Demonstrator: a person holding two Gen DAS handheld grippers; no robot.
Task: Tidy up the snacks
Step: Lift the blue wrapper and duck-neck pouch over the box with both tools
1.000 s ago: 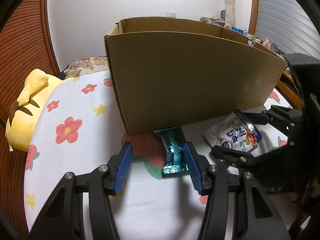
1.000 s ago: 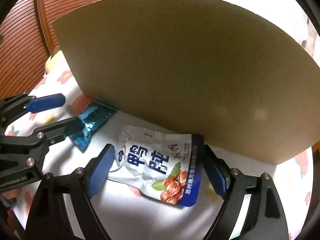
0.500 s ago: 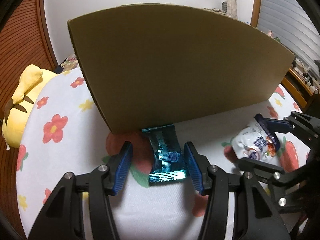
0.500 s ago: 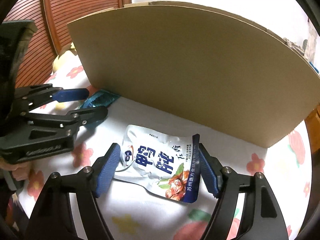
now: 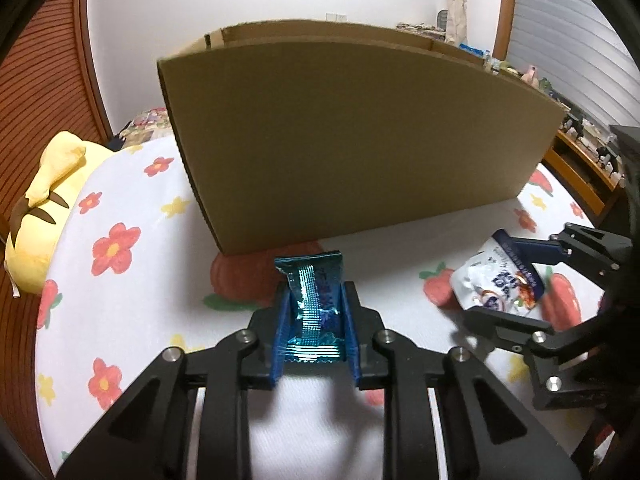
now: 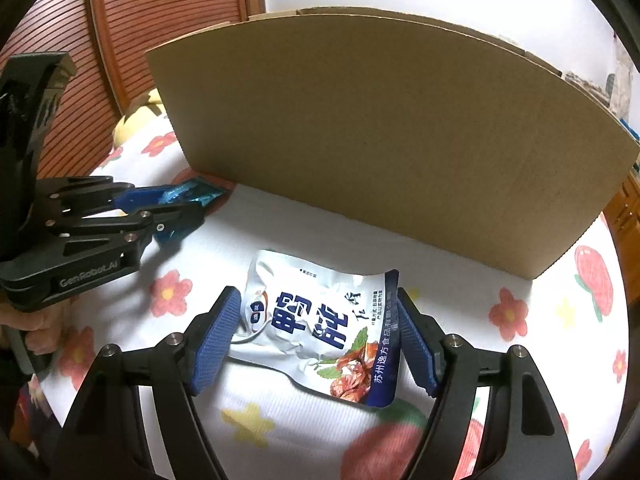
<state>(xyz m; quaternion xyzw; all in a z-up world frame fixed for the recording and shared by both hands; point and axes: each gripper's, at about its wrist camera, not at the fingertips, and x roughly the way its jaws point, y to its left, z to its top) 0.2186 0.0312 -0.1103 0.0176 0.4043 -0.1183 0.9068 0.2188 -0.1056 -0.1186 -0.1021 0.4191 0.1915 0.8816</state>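
Clamped in the left gripper (image 5: 314,322): a crinkled teal foil snack packet (image 5: 316,304), just in front of the tall brown cardboard box (image 5: 352,140) on the flowered white bedsheet (image 5: 132,280). Long axis along the fingers, free end aimed at the box wall. Slick foil, likely to slip or catch the box rim on lifting. Spread wide around a white-and-blue printed snack pouch (image 6: 324,328): the right gripper (image 6: 318,344), pads at its side edges, grip unclear. Pouch lengthwise across the jaws, prone to buckle.
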